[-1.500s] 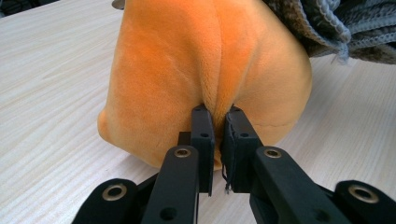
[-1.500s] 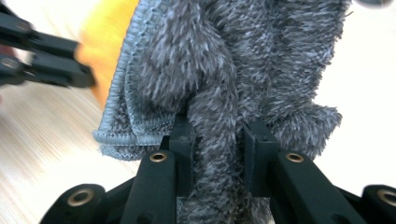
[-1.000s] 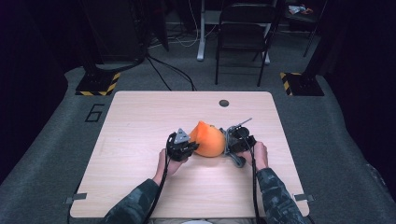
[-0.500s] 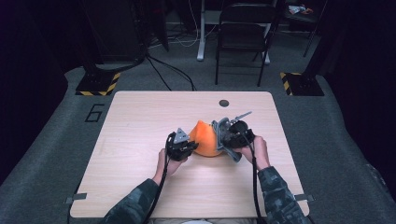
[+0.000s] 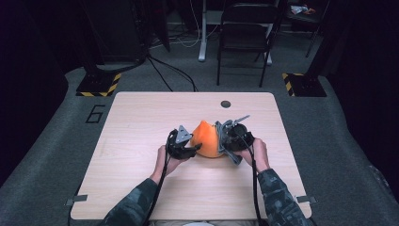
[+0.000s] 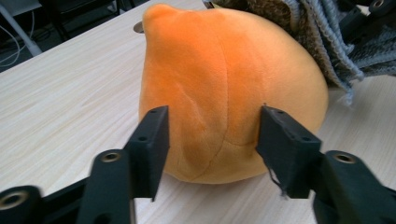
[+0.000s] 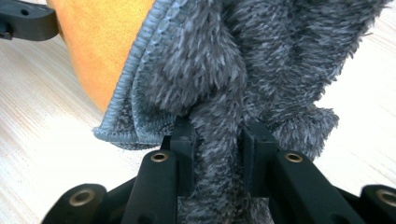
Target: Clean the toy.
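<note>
Between the right gripper's (image 7: 217,161) fingers, grey fleece cloth (image 7: 261,60) beside orange plush (image 6: 224,88).

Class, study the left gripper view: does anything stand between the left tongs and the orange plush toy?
Nothing visible does. The left tongs have just been opening, and the orange plush toy sits directly ahead between the jaws with bare table beside it. The grey fuzzy cloth, pinched by the right tongs, lies on the toy's far side.

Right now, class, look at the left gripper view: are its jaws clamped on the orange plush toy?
No: the left gripper has its jaws apart, either side of the orange plush toy, with gaps showing.
</note>
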